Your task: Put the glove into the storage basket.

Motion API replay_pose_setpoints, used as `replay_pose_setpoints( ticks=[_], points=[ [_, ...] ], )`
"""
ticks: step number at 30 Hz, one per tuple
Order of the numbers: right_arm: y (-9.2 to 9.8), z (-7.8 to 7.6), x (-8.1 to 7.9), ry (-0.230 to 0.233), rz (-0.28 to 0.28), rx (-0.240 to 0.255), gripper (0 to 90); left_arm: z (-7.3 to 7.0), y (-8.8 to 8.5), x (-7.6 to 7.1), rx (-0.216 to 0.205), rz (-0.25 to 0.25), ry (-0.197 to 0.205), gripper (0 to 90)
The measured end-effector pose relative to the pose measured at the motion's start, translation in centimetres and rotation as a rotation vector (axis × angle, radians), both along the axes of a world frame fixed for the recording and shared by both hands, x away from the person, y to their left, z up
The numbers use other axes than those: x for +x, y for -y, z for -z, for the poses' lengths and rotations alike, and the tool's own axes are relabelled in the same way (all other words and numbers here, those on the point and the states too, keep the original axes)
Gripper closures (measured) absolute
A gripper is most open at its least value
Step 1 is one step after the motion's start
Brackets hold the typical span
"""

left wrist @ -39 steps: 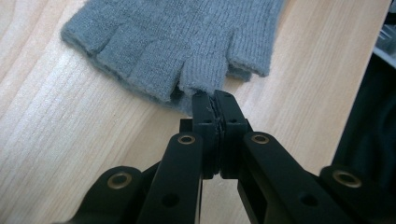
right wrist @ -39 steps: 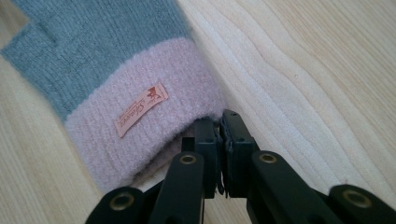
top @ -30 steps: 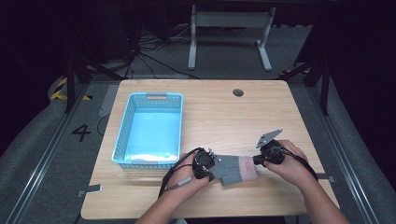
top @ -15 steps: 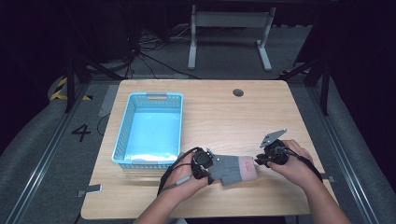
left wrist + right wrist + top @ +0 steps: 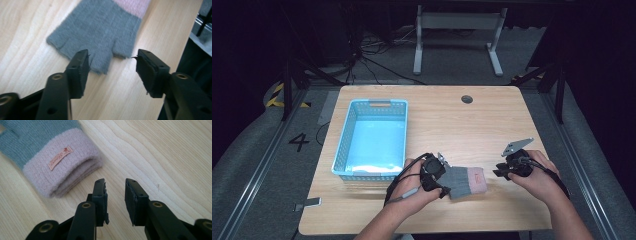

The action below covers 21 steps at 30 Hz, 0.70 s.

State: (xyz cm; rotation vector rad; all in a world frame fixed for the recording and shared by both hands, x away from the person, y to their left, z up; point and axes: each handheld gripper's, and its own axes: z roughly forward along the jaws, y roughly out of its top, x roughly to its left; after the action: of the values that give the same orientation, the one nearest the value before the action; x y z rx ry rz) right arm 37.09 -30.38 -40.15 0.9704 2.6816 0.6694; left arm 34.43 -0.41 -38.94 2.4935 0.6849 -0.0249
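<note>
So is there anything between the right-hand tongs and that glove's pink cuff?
No. In the right gripper view, bare wooden table separates the open right tongs from the glove, whose pink cuff lies just ahead and to their left.

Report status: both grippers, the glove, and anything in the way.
Left gripper open at the glove's finger end. Right gripper open beside the pink cuff, empty. Basket off left, nothing blocking.

Grey fingerless glove (image 5: pixel 464 181), pink cuff w/ label, flat on table

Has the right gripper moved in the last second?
Yes. The right gripper has backed slightly rightward, away from the glove, which lies in the same spot on the table.
</note>
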Motion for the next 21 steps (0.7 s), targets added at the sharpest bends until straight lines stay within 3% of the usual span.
replay_pose_setpoints(
  ticks=[7, 11, 21],
  points=[
    [0.7, -0.4, -0.3, 0.006, 0.016, 0.017, 69.1, 0.1, 0.7, 0.4, -0.014, -0.002, 0.024, 37.2],
    [1.1, -0.5, -0.3, 0.006, 0.03, 0.034, 66.5, 0.2, 1.3, 0.8, -0.058, -0.028, 0.036, 31.4],
    [2.3, -1.2, -0.4, 0.021, 0.062, 0.063, 65.1, 0.7, 4.0, 2.0, -0.063, 0.022, 0.037, 29.5]
  ],
)
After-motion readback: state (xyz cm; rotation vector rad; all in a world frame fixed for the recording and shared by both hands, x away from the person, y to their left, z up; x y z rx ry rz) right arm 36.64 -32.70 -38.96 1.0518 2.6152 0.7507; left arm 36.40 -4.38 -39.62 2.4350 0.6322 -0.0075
